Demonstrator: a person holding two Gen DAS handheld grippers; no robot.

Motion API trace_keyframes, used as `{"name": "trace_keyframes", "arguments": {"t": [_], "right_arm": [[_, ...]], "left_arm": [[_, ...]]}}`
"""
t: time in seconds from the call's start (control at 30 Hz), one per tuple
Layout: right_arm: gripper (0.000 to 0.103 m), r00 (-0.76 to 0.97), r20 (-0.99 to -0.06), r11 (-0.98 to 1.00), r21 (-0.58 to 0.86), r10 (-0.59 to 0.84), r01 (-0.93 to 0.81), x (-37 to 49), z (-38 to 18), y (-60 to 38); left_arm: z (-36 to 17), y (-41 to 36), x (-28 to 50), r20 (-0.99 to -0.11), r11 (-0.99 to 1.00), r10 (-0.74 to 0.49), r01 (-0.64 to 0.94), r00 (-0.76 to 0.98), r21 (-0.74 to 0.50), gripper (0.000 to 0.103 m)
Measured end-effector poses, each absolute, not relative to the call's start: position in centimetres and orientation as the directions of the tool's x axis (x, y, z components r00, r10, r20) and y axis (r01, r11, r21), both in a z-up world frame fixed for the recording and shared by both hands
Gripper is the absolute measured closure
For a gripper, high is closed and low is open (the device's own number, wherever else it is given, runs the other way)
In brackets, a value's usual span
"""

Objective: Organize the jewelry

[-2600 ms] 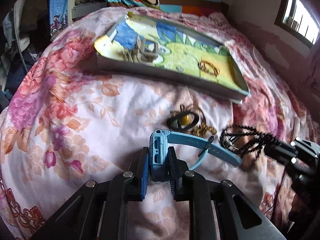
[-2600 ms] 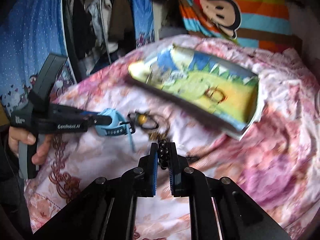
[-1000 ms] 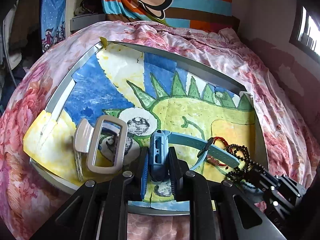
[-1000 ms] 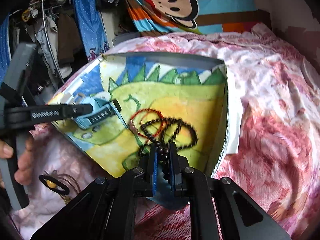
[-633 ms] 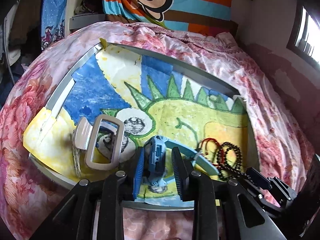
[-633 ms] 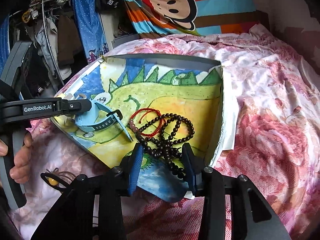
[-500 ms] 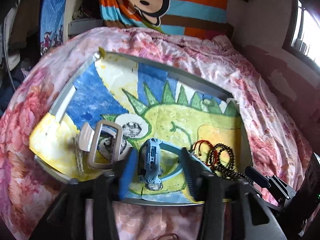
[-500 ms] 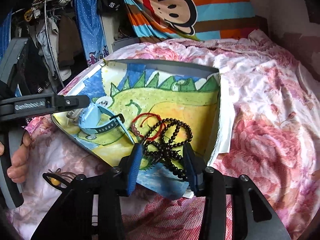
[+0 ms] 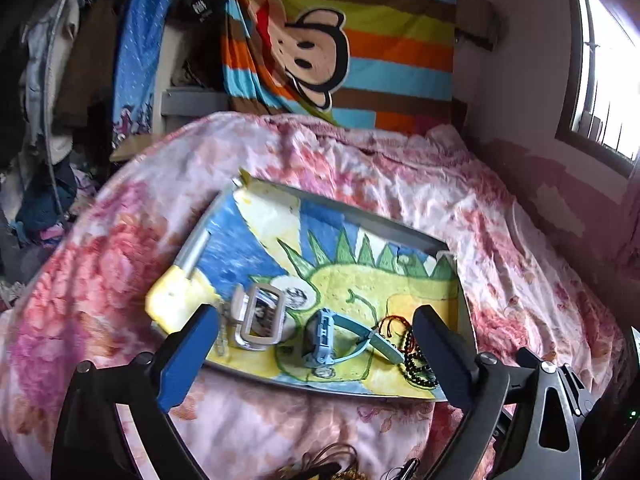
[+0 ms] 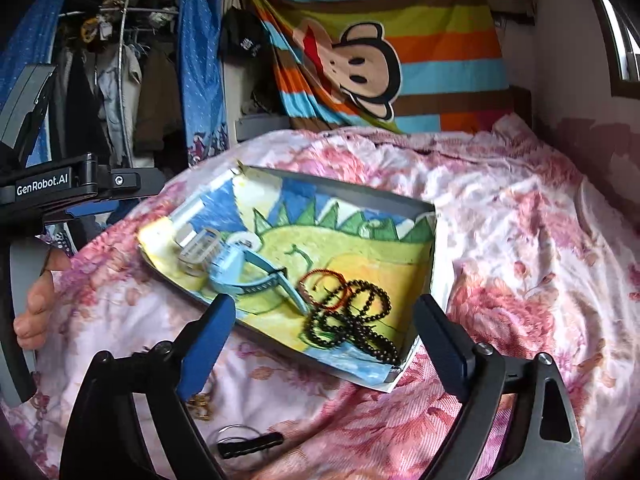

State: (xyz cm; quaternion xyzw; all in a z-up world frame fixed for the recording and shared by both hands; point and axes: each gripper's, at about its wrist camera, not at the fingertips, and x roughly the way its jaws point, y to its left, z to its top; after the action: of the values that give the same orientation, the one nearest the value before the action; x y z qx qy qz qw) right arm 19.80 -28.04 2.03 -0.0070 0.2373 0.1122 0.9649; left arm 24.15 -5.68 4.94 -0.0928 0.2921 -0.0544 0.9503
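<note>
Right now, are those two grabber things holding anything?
Left gripper: fingers opening, holding nothing.
Right gripper: fingers opening, holding nothing.

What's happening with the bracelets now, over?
Left gripper and right gripper opening, nothing between the jaws. Blue watch and black beads lying in the tray. Nothing blocking.

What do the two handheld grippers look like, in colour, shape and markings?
Each gripper, left and right, has a black angular frame with silver screws and two flat fingers faced with blue pads. Seen from the side in the right wrist view, the left gripper carries white "GenRobot.AI" lettering and a grey curved handle. No sleeve shows.
</note>
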Motion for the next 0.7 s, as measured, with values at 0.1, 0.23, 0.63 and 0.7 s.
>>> {"name": "trace_keyframes", "arguments": {"t": [0.1, 0.23, 0.63, 0.7], "right_arm": [[0.003, 0.878, -0.424, 0.974, 0.056, 0.223, -0.22, 17.9, 3.5, -28.2], [0.002, 0.891, -0.384, 0.97, 0.085, 0.244, -0.229, 15.1, 5.3, -28.3], [0.002, 0.923, -0.301, 0.969, 0.12, 0.242, -0.215, 7.0, 7.8, -27.5], [0.002, 0.925, -0.292, 0.969, 0.112, 0.243, -0.219, 5.8, 7.8, -27.3]], "left_arm": [[6.2, -4.8, 22.0, -0.507, 0.98, -0.133, 0.037, 0.852, -0.194, 0.0], [7.4, -4.0, 19.3, -0.469, 0.984, -0.118, 0.038, 0.875, -0.176, 0.0], [9.5, -2.1, 9.9, -0.384, 0.997, -0.067, 0.045, 0.921, -0.068, 0.0], [9.6, -1.7, 8.5, -0.38, 0.997, -0.062, 0.042, 0.923, -0.061, 0.0]]}}
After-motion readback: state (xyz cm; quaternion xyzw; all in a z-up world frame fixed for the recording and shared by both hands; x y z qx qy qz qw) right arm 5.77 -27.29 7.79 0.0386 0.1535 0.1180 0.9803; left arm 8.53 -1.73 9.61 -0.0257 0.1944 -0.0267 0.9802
